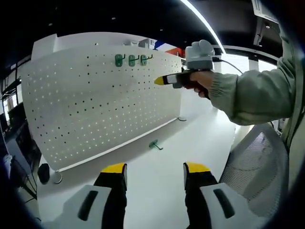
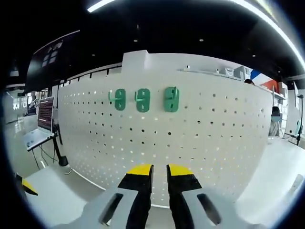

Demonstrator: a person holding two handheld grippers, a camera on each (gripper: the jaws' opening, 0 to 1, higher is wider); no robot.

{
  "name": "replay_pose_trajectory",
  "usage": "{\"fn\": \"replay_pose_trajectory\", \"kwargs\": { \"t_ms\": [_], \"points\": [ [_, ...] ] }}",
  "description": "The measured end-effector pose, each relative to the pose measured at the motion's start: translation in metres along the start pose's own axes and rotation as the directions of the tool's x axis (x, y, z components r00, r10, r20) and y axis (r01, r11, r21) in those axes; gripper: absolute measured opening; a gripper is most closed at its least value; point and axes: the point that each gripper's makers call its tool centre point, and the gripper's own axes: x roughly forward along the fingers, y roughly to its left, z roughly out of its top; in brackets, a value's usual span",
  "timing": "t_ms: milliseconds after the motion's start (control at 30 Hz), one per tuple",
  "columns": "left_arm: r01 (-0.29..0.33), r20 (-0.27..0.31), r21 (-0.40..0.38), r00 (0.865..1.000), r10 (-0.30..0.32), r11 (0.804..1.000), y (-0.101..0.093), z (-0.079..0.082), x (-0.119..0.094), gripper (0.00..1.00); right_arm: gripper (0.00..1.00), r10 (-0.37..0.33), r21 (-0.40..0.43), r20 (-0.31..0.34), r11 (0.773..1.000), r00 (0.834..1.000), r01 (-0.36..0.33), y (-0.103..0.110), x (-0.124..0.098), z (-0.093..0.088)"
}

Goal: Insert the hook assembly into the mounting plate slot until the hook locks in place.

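three green hooks (image 2: pixel 143 100) were seen hung in a row high on the white pegboard (image 2: pixel 200 138), a fourth hook (image 1: pixel 154 144) lay on the table (image 1: pixel 200 138), left gripper (image 1: pixel 156 168) spread empty, right gripper (image 2: pixel 154 170) nearly closed, empty.

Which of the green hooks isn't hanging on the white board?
The green hook lying on the white table; the other three hooks hang along the pegboard top.

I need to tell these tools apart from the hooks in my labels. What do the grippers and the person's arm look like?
Left gripper and right gripper: black jaws, yellow tips, pale grey slotted bodies. In the left gripper view the right gripper carries a grey box with a thin cable; the sleeve is grey-green with a ribbed cuff.
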Motion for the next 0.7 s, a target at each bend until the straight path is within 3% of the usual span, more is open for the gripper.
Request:
{"fn": "replay_pose_trajectory", "kwargs": {
  "t_ms": [700],
  "points": [
    [-0.012, 0.016, 0.022, 1.0, 0.012, 1.0, -0.006, 0.005, -0.01, 0.49, 0.21, 0.081, 0.014, -0.157, 0.997, 0.984, -0.08, 0.026, -0.043, -0.063]
  ]
}}
